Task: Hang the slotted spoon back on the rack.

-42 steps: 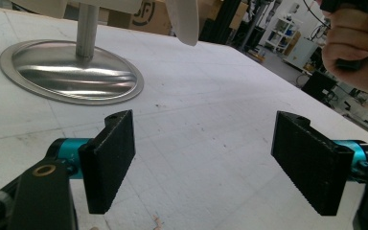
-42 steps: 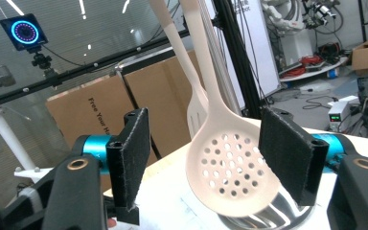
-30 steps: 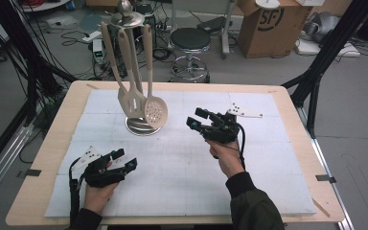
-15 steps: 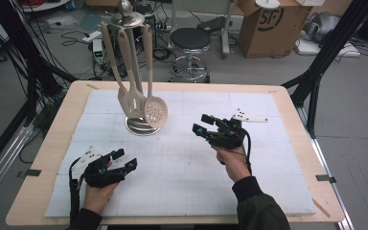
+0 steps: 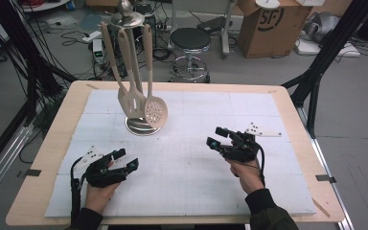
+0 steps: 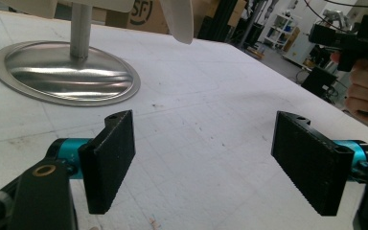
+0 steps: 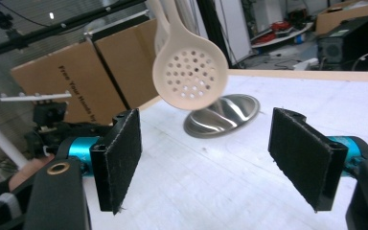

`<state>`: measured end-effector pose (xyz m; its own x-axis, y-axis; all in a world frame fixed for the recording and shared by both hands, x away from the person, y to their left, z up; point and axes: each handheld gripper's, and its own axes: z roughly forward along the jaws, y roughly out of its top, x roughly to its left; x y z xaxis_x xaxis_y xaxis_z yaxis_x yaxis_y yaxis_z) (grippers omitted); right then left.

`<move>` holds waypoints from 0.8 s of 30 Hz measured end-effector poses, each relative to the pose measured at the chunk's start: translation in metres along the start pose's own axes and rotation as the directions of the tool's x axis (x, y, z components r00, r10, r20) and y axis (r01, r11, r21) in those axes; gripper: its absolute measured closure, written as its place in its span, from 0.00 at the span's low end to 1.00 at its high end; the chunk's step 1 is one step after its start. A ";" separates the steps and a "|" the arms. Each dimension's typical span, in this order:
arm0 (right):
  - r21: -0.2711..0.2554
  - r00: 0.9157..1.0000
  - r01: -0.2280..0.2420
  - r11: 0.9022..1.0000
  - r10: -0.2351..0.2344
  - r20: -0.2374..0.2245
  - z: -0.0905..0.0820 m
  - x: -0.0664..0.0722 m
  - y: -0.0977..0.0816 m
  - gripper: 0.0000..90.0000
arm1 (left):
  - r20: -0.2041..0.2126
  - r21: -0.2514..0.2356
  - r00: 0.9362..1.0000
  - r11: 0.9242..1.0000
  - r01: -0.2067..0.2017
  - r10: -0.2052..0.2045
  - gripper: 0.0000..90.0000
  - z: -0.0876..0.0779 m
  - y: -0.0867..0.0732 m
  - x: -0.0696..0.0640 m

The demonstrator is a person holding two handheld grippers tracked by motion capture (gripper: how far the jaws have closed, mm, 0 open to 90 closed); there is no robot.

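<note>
The skimmer (image 5: 155, 111) hangs off the rack (image 5: 133, 72) toward the far left of the table, its round holed head dangling just above the rack's shiny steel base (image 5: 143, 126). Through my right gripper view that head (image 7: 190, 73) sits dead ahead, off the surface, with the base (image 7: 223, 115) behind it. Two more pale utensils, a slotted turner (image 5: 135, 98) among them, hang beside it on the same rack.

My right gripper (image 5: 219, 137) is out over the middle-right of the table, well apart from the skimmer, pointing toward it. Its pads (image 7: 122, 158) are spread wide with nothing between them. My left gripper (image 5: 126, 159) sits low near the front left, also gaping wide and holding nothing; in its own view the pads (image 6: 110, 160) hover just over the mat with the steel base (image 6: 64, 76) off to the upper left.

Underneath it all is a white mat (image 5: 187, 167) faintly ruled in a grid, a little scuffed, lying on a light wooden table (image 5: 33, 191) whose rim shows all around.

Beyond the far edge: grey floor, a round black stool (image 5: 190, 40), a cardboard box (image 5: 273, 24) with printed letters, tangled cables (image 5: 72, 28) at the left, and black stand legs (image 5: 316, 72) at the right.
</note>
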<state>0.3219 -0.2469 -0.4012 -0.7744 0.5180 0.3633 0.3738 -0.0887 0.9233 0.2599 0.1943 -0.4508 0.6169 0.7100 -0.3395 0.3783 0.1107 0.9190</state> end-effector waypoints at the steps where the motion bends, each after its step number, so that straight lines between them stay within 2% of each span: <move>1: 0.001 1.000 0.000 1.000 0.000 0.006 -0.002 -0.002 -0.002 0.29 | 0.000 0.001 1.000 1.000 -0.001 0.001 0.26 0.000 0.000 0.000; 6: -0.002 0.999 -0.014 1.000 0.014 0.029 -0.014 -0.007 -0.010 0.29 | 0.003 0.000 1.000 1.000 -0.005 0.005 0.26 0.003 0.000 -0.001; 12: 0.018 0.998 0.003 1.000 -0.005 0.064 -0.027 -0.008 -0.023 0.29 | 0.006 -0.002 1.000 1.000 -0.005 0.005 0.26 0.005 0.001 -0.002; 19: 0.013 0.996 -0.024 1.000 0.023 0.091 -0.041 -0.012 -0.035 0.28 | 0.006 0.002 1.000 1.000 -0.013 0.013 0.26 0.008 0.001 -0.003; 24: 0.012 0.994 -0.023 1.000 0.021 0.105 -0.047 -0.012 -0.040 0.27 | 0.009 -0.005 1.000 1.000 -0.010 0.010 0.26 0.011 0.001 -0.004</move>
<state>0.2919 -0.2894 -0.4367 -0.7083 0.6025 0.3678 0.3974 -0.0902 0.9132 0.2657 0.1843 -0.4510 0.6272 0.7046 -0.3319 0.3688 0.1066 0.9234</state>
